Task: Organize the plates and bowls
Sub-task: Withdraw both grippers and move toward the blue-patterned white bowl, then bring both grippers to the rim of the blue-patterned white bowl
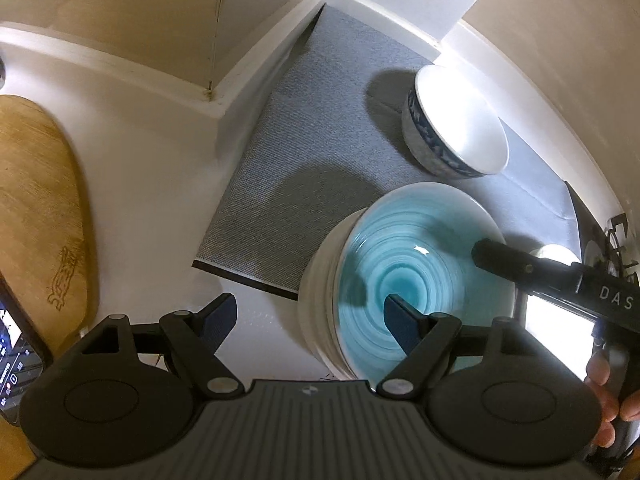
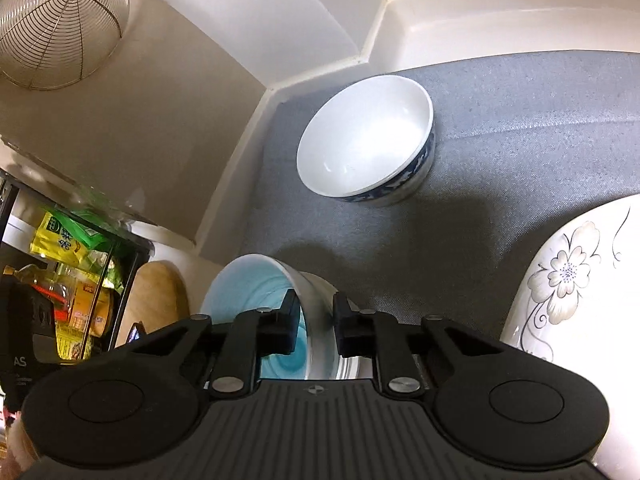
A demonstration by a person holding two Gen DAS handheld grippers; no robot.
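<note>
On the mat: everything's placed relative to the grey woven mat (image 1: 280,184), a rough-textured rectangle on the glossy white counter (image 1: 160,184).
Teal bowl: glazed ceramic bowl (image 1: 416,280) with a swirly turquoise inside and white outside, round and fairly shallow, tipped up over the mat's near edge.
Right gripper: the right gripper (image 2: 316,320) is clamped on that bowl's wall, one black pad inside on the teal glaze, the other on the white outside.
Left gripper: the left gripper (image 1: 308,312) has its jaws spread wide and grips nothing; one finger sits in front of the teal interior, can't tell if it touches.
Blue-rim bowl: deep white porcelain bowl (image 2: 364,140) with a blue patterned band, sitting towards the mat's far corner, well apart from the teal one.
Floral plate: white, with line-drawn flowers (image 2: 568,276), at the mat's edge.
Off the mat: rounded wooden cutting board (image 1: 36,208) on the counter; wire mesh strainer (image 2: 60,24) up on the beige wall.
</note>
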